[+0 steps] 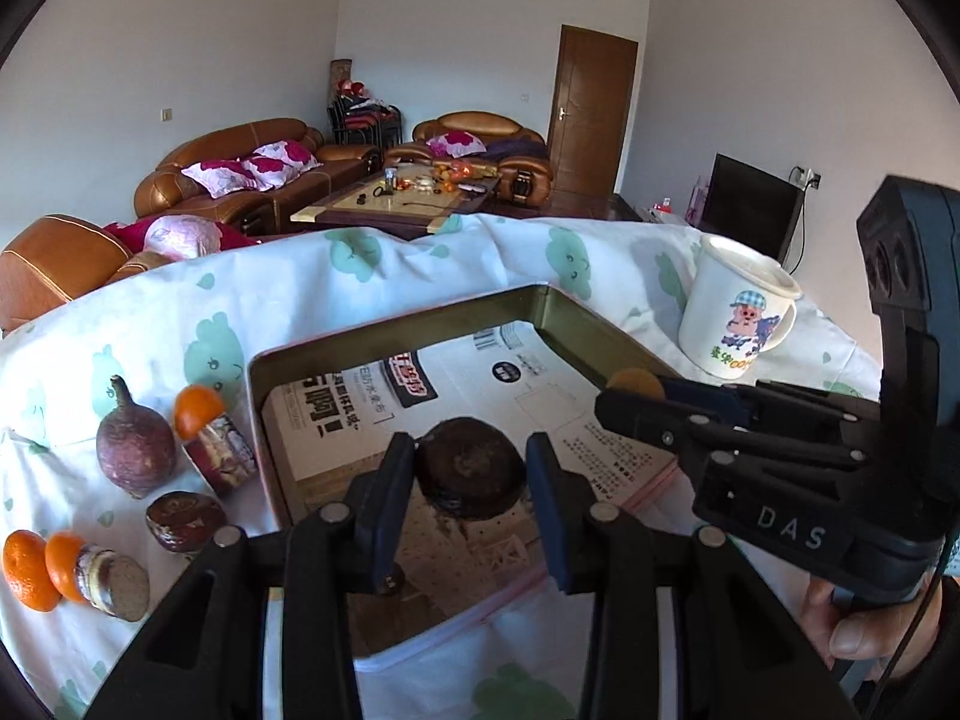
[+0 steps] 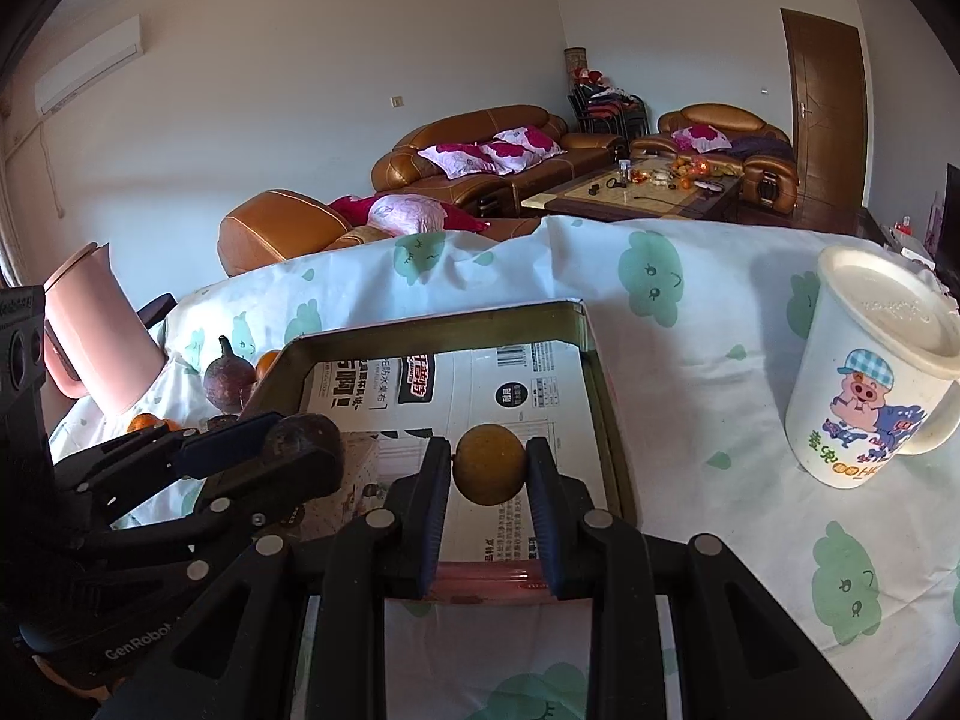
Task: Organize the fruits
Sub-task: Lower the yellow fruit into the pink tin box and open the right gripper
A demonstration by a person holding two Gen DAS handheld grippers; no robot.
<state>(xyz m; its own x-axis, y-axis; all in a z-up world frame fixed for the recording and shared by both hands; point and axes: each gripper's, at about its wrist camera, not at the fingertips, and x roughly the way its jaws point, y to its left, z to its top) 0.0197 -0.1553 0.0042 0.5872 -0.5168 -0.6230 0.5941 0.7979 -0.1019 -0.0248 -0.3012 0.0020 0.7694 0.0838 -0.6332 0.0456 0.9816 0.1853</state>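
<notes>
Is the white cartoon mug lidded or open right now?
Lidded: the right wrist view shows a cream lid covering the upright mug.

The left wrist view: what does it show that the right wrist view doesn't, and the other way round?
Only the left wrist view shows the tangerines and small jars lying on the cloth beside the tray, plus a dark TV screen.

Only the right wrist view shows a pink jug and a wall air conditioner.

Both show the metal tray, the cartoon pig mug, the left gripper holding a dark brown fruit, and the right gripper holding a yellowish fruit.
</notes>
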